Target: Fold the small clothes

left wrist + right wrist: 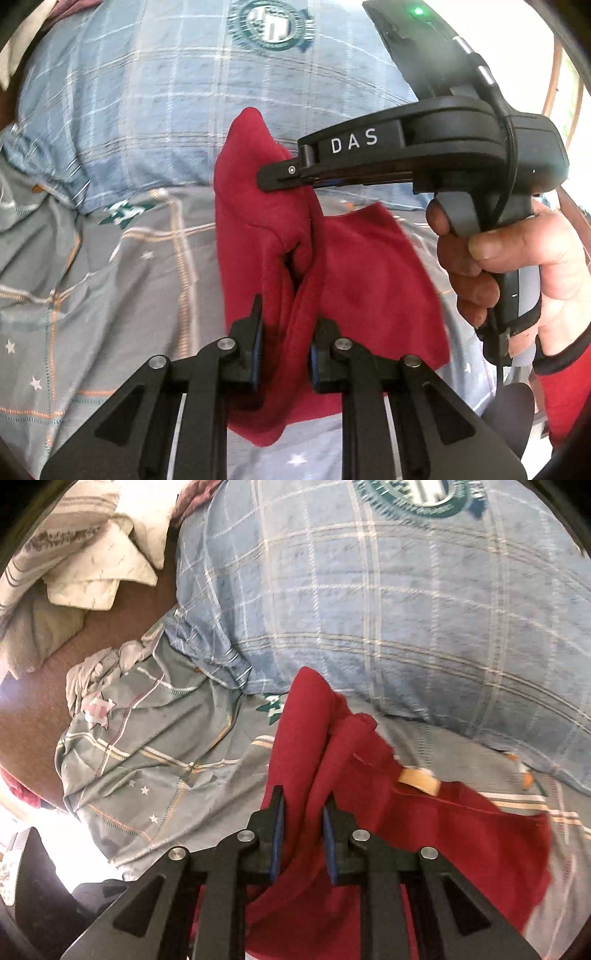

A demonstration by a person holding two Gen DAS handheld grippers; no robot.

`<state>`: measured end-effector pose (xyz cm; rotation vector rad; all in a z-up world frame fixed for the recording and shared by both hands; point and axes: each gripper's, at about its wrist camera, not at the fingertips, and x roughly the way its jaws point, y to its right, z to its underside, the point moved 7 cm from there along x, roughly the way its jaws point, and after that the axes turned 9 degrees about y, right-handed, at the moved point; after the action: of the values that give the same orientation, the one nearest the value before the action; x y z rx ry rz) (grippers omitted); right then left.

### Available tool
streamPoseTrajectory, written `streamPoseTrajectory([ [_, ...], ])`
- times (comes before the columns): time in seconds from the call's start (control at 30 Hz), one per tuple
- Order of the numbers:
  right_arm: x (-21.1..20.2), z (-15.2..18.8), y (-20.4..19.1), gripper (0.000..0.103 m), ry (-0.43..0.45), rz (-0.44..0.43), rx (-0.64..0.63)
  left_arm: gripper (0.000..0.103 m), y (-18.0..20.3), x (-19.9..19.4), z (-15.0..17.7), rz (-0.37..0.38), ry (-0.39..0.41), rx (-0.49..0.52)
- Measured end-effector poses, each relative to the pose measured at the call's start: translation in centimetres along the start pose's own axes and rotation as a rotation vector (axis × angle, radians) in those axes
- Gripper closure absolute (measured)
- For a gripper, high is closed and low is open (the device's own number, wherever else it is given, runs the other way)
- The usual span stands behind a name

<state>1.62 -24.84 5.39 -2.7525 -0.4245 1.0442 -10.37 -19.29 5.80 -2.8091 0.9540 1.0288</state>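
A small dark red garment point(369, 266) hangs bunched above the bed, held by both grippers. My left gripper point(286, 317) is shut on a fold of its lower edge. My right gripper point(273, 181) comes in from the right in the left wrist view and is shut on the upper bunch of cloth. In the right wrist view the right gripper point(303, 805) pinches a thick fold of the red garment point(461, 823), which trails off to the right with a tan label point(419, 781) showing.
A grey checked bedsheet with stars point(155, 760) lies below. A large blue checked pillow point(388, 602) lies behind it. Pale folded cloths point(92, 565) lie on a brown surface at the far left. A person's hand point(517, 258) holds the right gripper's handle.
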Motion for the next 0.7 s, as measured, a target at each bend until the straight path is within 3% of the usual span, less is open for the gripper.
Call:
streamPoseTrajectory([
  [0.3, -5.9, 0.7, 6.8, 0.086, 0.057, 0.058, 0.056, 0.087, 7.2, 1.6, -1.1, 0.102, -0.016, 0.075],
  [0.7, -9.1, 5.9, 16.4, 0.088, 0.060, 0.118, 0.204, 0.087, 14.1, 6.9, 1.9, 0.157, -0.123, 0.144],
])
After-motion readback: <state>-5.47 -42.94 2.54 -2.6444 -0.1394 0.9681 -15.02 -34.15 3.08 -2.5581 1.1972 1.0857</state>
